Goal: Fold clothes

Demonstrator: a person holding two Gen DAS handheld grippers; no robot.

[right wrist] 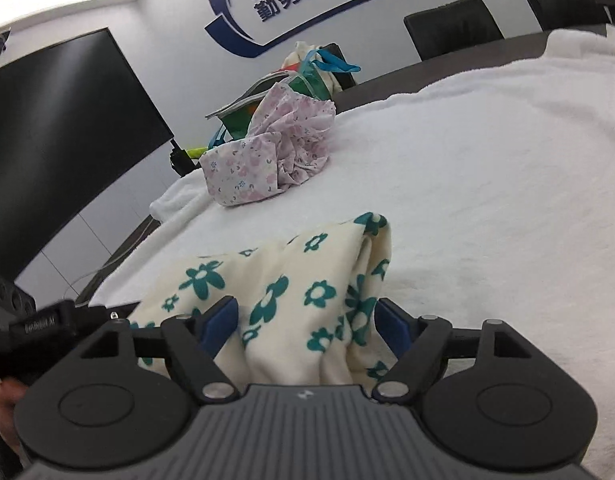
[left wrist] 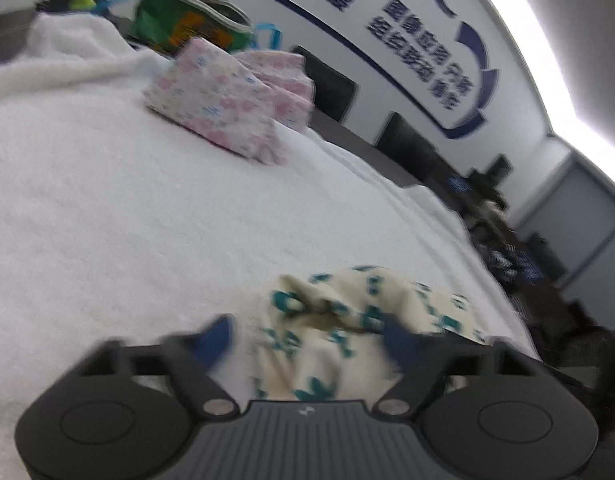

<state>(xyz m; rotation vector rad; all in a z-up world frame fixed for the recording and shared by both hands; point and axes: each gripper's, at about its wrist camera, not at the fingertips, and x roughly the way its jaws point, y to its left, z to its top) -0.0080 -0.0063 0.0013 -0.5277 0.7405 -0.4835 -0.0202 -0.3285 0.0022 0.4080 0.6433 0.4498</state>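
Note:
A cream garment with teal flowers (right wrist: pixel 291 280) lies bunched on the white towel-covered table (right wrist: pixel 487 184). My right gripper (right wrist: pixel 307 320) is open, its blue fingertips (right wrist: pixel 221 320) either side of the cloth. In the left wrist view the same garment (left wrist: pixel 347 320) lies between the open fingers of my left gripper (left wrist: pixel 311 340); this view is blurred. The left gripper's body also shows at the left edge of the right wrist view (right wrist: pixel 35 328). A folded pink floral garment (left wrist: pixel 211 108) sits further back, also seen in the right wrist view (right wrist: pixel 243 172).
A crumpled pink floral garment (right wrist: pixel 303 132) lies beside the folded one. A green bag with blue handles (right wrist: pixel 303 76) stands behind them. A large dark screen (right wrist: pixel 59 132) is at the left. Black chairs (right wrist: pixel 451 24) line the table's far side.

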